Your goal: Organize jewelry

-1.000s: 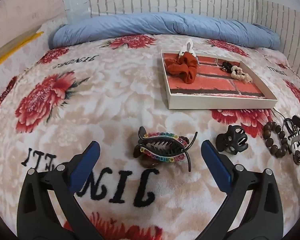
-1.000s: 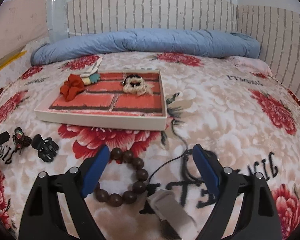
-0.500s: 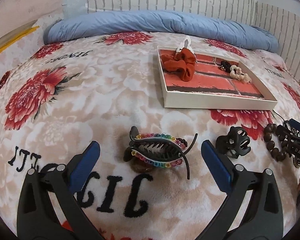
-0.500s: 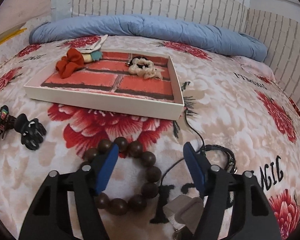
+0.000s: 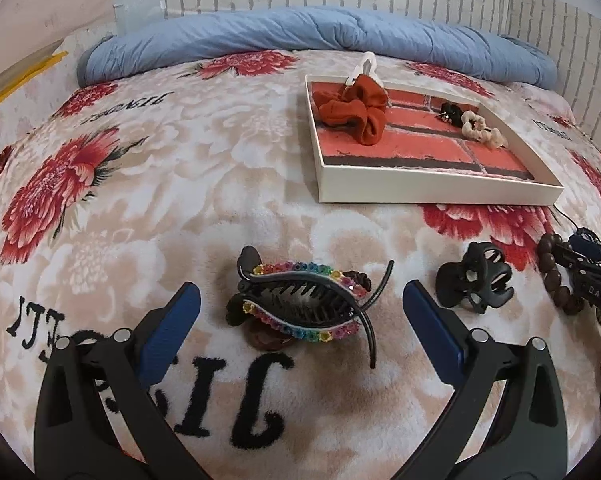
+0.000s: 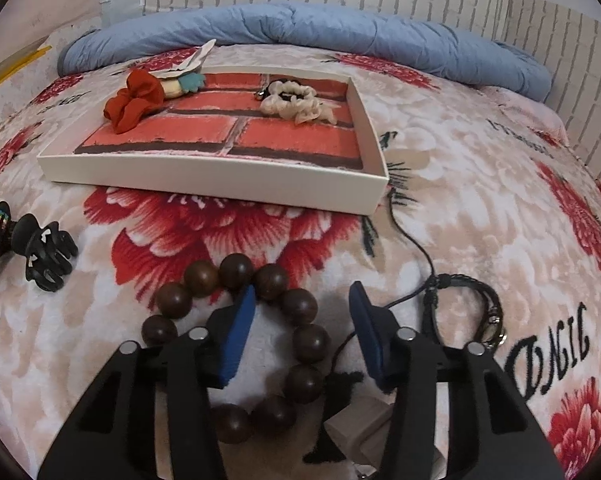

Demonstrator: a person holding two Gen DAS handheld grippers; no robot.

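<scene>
Bracelet point(image 6: 260, 344) of round dark-brown beads

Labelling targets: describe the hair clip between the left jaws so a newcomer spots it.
On the floral blanket, in front of the white tray, lies a long hair clip. Unlike the plain black claw clip beside it, rainbow beads line both its edges.

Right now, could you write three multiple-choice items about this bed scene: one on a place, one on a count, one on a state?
1. Where is the rust-red scrunchie?
A in the tray
B on the blue quilt
C between the left jaws

2. How many black claw clips without stones are visible?
A three
B one
C none

3. How are the left gripper's jaws?
A shut on a clip
B shut on nothing
C open

Answers:
1 A, the rust-red scrunchie lies inside the tray.
2 B, one black claw clip.
3 C, the left gripper stands wide around the rainbow hair clip, untouched.
</scene>
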